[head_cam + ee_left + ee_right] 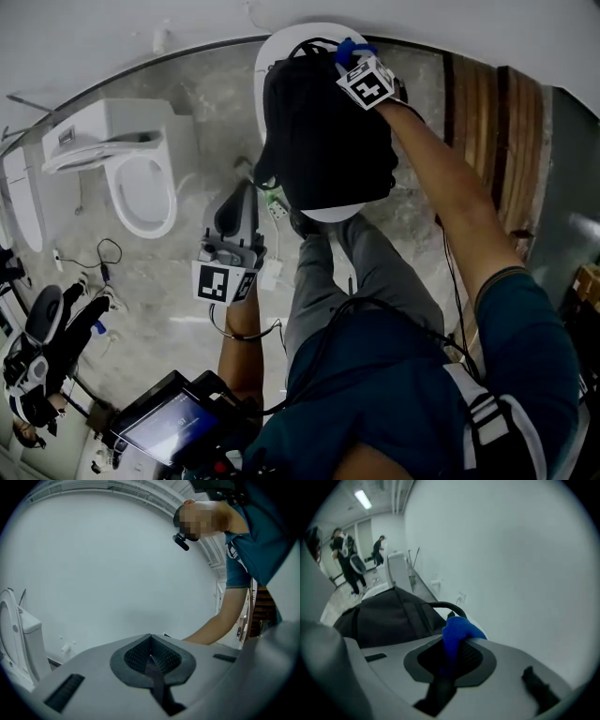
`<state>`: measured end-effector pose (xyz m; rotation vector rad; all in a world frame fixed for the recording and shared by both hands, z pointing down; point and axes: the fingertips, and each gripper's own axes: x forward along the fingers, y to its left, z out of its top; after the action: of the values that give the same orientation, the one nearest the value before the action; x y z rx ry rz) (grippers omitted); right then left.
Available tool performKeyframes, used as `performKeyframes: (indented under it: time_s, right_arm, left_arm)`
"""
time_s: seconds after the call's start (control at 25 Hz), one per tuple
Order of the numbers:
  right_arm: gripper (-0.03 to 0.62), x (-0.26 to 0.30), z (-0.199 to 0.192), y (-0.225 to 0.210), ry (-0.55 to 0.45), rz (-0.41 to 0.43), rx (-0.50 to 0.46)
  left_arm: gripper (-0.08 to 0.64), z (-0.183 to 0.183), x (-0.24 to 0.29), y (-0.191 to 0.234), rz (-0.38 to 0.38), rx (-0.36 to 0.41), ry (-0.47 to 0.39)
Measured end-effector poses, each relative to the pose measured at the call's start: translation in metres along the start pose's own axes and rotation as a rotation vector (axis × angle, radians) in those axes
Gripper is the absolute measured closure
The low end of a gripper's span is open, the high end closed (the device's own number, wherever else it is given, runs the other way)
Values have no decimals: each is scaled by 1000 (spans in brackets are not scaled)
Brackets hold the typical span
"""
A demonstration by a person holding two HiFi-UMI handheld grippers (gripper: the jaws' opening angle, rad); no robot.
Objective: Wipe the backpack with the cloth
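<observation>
Toilet [141,178] stands left of the white bench [330,214] bearing the backpack [323,131]; the right claw [451,654], arm outstretched, grips the cloth [458,631] at the backpack's far edge, while the left claw [150,659] is clenched empty, held low.

Your left gripper [151,655] is held low and close to your body, its jaws pressed together with nothing between them, and it points forward and slightly upward. Your left forearm [242,342] is bent and tucked in beside your torso. Your right arm [442,183] reaches well out in front of you, nearly straight, with the forearm bare. At its end your right gripper [454,655] has its jaws clamped on a blue cloth [458,631].
</observation>
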<state>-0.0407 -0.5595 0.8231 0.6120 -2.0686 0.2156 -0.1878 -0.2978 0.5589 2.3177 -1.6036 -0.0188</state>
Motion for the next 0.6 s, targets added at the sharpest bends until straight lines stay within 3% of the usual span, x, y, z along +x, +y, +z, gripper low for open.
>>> performKeyframes:
  time_s: [0.08,0.44,0.6]
  right_arm:
    - [541,9,16,17,34,0,-121]
    - [541,29,127,141,-68,151,-506]
    - [541,25,109,212,29,252,-815]
  left_arm:
    - [555,-1,-4,1,7,-3,-2]
    - [555,-9,-29,21,49,-34,-11]
    - [555,-10,-37,24,55,-41,-18]
